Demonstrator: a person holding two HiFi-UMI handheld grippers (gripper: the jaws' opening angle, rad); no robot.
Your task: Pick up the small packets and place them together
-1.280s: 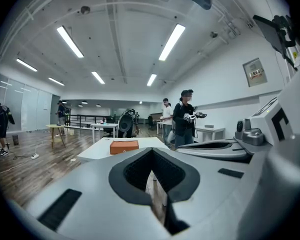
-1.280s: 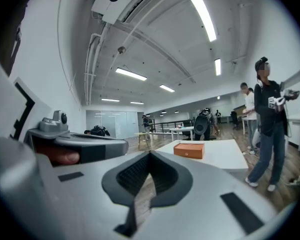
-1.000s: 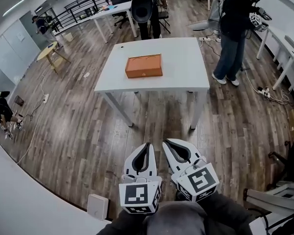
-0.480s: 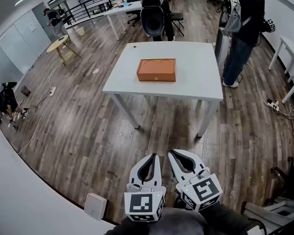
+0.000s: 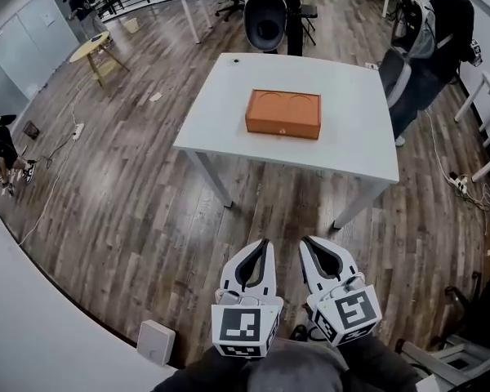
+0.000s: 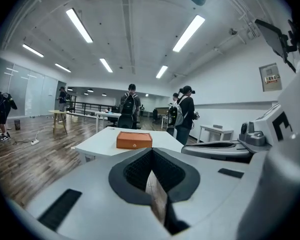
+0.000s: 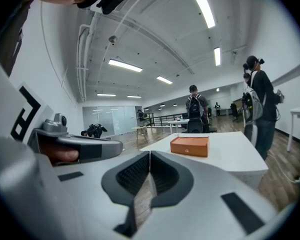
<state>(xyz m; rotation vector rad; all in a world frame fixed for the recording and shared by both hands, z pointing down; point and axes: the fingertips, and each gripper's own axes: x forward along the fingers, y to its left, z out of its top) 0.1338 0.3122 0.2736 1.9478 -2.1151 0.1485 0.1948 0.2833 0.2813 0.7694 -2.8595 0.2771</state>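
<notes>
No small packets show in any view. An orange box (image 5: pixel 283 113) with two round hollows in its top lies on a white table (image 5: pixel 351 149) ahead of me. It also appears in the left gripper view as the orange box (image 6: pixel 134 140) and in the right gripper view as the orange box (image 7: pixel 190 146). My left gripper (image 5: pixel 264 243) and right gripper (image 5: pixel 306 242) are held side by side over the wooden floor, well short of the table, both pointing at it. Both are shut, tips touching, with nothing between the jaws of the left gripper (image 6: pixel 151 151) or the right gripper (image 7: pixel 149 154).
A black chair (image 5: pixel 267 11) stands at the table's far side. A person with a backpack (image 5: pixel 437 31) stands by its right end. A small white box (image 5: pixel 155 343) sits on the floor at lower left. Other desks, a round table (image 5: pixel 94 49) and floor cables lie further off.
Both grippers have travelled forward together toward the table, still shut. The table and orange box now sit nearer and further right in the head view.
</notes>
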